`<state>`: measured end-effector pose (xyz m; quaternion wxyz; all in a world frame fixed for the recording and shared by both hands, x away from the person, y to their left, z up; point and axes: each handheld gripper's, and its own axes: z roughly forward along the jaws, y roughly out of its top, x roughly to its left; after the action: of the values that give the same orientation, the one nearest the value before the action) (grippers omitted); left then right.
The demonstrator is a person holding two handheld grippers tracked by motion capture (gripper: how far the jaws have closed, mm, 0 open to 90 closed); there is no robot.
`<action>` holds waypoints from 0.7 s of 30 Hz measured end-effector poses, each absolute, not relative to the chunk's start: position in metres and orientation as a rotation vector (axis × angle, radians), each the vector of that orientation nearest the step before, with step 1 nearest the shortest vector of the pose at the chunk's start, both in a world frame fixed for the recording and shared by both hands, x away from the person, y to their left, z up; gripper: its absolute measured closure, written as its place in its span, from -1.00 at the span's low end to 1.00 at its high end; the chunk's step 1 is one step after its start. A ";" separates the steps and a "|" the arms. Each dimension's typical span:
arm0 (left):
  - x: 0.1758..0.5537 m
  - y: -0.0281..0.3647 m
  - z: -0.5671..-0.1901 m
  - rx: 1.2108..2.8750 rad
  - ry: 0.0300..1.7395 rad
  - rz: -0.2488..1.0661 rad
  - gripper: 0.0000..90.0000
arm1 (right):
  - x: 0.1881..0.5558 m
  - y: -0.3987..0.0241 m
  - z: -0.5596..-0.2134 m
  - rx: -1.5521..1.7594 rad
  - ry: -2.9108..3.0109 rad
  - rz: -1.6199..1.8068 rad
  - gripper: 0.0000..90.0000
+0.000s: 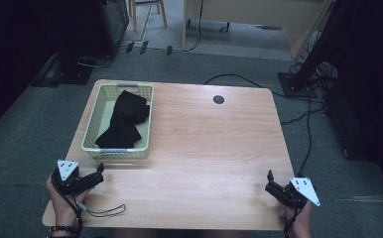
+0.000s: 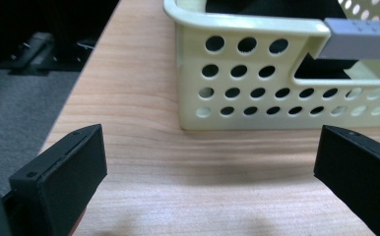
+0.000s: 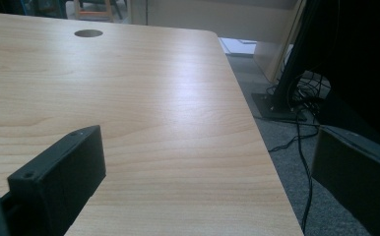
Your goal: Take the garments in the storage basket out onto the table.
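High view first: left gripper [image 1: 99, 173] at lower left, jaws spread wide, nothing between them, aimed up-frame at the near short wall of the pale basket [image 1: 91, 123] just above it. Inside, black cloth [image 1: 124, 119] with long axis running up-frame, slightly tilted, near end toward that wall. Closer to it by far than right gripper [image 1: 270, 181] at lower right, likewise open and empty, well apart across bare table [image 1: 214, 148]. Both hands low at the near table edge, pointing up-frame.
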<state>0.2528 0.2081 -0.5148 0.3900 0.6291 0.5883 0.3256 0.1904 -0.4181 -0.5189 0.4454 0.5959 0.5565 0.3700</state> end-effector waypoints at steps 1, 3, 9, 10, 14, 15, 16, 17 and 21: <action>0.253 0.208 -0.514 1.600 1.494 0.822 -1.00 | 0.190 -0.418 -0.519 1.476 1.379 0.917 -1.00; 0.253 0.210 -0.513 1.592 1.501 0.802 -1.00 | 0.191 -0.419 -0.519 1.483 1.381 0.917 -1.00; 0.250 0.212 -0.499 1.553 1.483 0.762 -1.00 | 0.191 -0.418 -0.519 1.484 1.378 0.915 -1.00; 0.250 0.212 -0.499 1.553 1.483 0.762 -1.00 | 0.191 -0.418 -0.519 1.485 1.378 0.914 -1.00; 0.248 0.206 -0.485 1.570 1.427 0.770 -1.00 | 0.191 -0.418 -0.519 1.483 1.376 0.914 -1.00; 0.248 0.204 -0.481 1.571 1.420 0.771 -1.00 | 0.191 -0.418 -0.519 1.483 1.374 0.914 -1.00; 0.248 0.202 -0.478 1.568 1.415 0.770 -1.00 | 0.191 -0.418 -0.519 1.482 1.374 0.913 -1.00; 0.248 0.200 -0.474 1.566 1.405 0.769 -1.00 | 0.191 -0.418 -0.519 1.480 1.375 0.912 -1.00; 0.253 0.191 -0.464 1.561 1.387 0.765 -1.00 | 0.191 -0.417 -0.519 1.475 1.380 0.909 -1.00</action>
<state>0.2528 0.1907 -0.4644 0.4429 0.6295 0.5590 0.3084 0.1907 -0.4173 -0.5189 0.4468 0.5958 0.5572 0.3672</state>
